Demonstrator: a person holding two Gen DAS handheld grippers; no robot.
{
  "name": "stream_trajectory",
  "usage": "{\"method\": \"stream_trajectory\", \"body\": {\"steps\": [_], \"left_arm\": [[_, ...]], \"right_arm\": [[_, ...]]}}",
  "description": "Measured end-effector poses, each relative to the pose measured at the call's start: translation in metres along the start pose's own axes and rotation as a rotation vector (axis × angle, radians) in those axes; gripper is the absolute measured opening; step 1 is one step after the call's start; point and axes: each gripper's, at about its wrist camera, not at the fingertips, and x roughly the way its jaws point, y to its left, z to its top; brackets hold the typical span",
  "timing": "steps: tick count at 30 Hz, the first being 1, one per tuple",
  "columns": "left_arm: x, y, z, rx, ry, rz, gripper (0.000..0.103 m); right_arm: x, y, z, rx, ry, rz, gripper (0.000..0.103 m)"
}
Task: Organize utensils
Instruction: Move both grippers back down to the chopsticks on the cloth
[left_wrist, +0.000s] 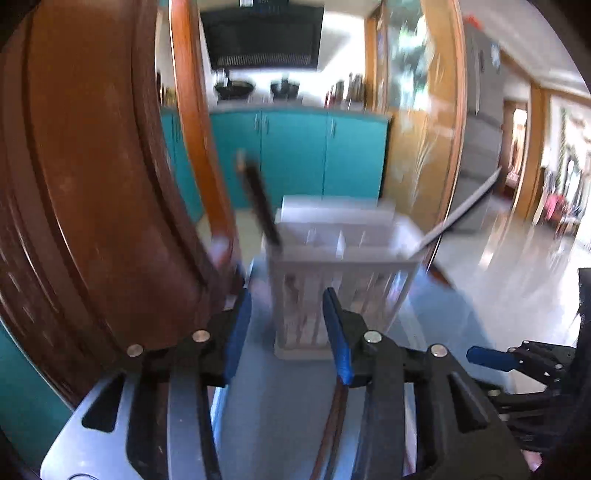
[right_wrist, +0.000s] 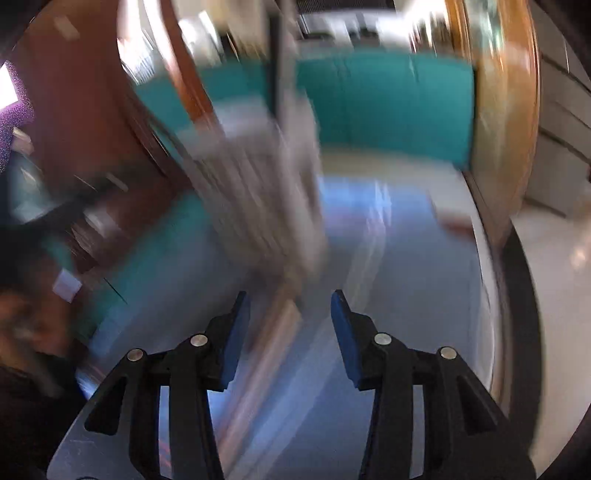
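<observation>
Bright daylight, fisheye-curved edges; right wrist view heavily motion-blurred.

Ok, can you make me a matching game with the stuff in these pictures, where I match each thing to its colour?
Things:
1. utensil holder
2. kitchen cabinets
3. left gripper pads
4. utensil sticking out of the holder's left side

Colours:
A. teal
B. black
C. white
D. blue

Pairs: 1-C, 2-A, 3-D, 4-B
</observation>
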Motion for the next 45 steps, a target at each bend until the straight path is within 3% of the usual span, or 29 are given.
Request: {"method": "stream_trajectory", "body": {"steps": [2, 5, 12, 14, 16, 19, 24, 26, 31, 36, 42, 45], "left_arm": [[0.011, 0.005, -0.009, -0.036, 0.073, -0.018, 0.041], [0.026, 0.014, -0.020, -0.097, 0.169, -0.067, 0.041], [0.043, 0.007, -0.037, -0.048, 0.238, -0.042, 0.047], [0.046, 0.004, -0.043, -0.033, 0.253, -0.036, 0.048], [0.047, 0.003, -0.044, -0.027, 0.266, -0.031, 0.049], [0.046, 0.008, -0.050, -0.043, 0.278, -0.005, 0.049], [0.048, 0.015, -0.051, -0.065, 0.294, -0.006, 0.051], [0.047, 0.016, -0.053, -0.065, 0.298, -0.003, 0.052], [0.045, 0.019, -0.054, -0.074, 0.296, -0.001, 0.053], [0.045, 0.015, -0.054, -0.070, 0.296, -0.009, 0.056], [0.052, 0.009, -0.057, -0.058, 0.310, -0.002, 0.056], [0.054, 0.012, -0.059, -0.068, 0.314, 0.006, 0.056]], "right_arm": [[0.012, 0.004, -0.004, -0.018, 0.058, -0.026, 0.045], [0.021, 0.013, -0.010, -0.018, 0.105, 0.011, 0.045], [0.027, 0.030, -0.021, -0.061, 0.121, 0.024, 0.045], [0.026, 0.028, -0.015, -0.054, 0.126, 0.039, 0.035], [0.026, 0.028, -0.015, -0.061, 0.135, 0.036, 0.016], [0.030, 0.027, -0.017, -0.089, 0.155, -0.009, 0.010], [0.025, 0.015, -0.020, -0.058, 0.143, -0.079, 0.009], [0.022, 0.008, -0.019, -0.016, 0.132, -0.055, 0.010], [0.013, 0.017, -0.017, -0.021, 0.105, 0.027, 0.030], [0.027, 0.032, -0.017, -0.064, 0.139, -0.003, 0.033], [0.030, 0.040, -0.018, -0.096, 0.138, -0.026, 0.032], [0.028, 0.039, -0.017, -0.101, 0.139, -0.040, 0.019]]}}
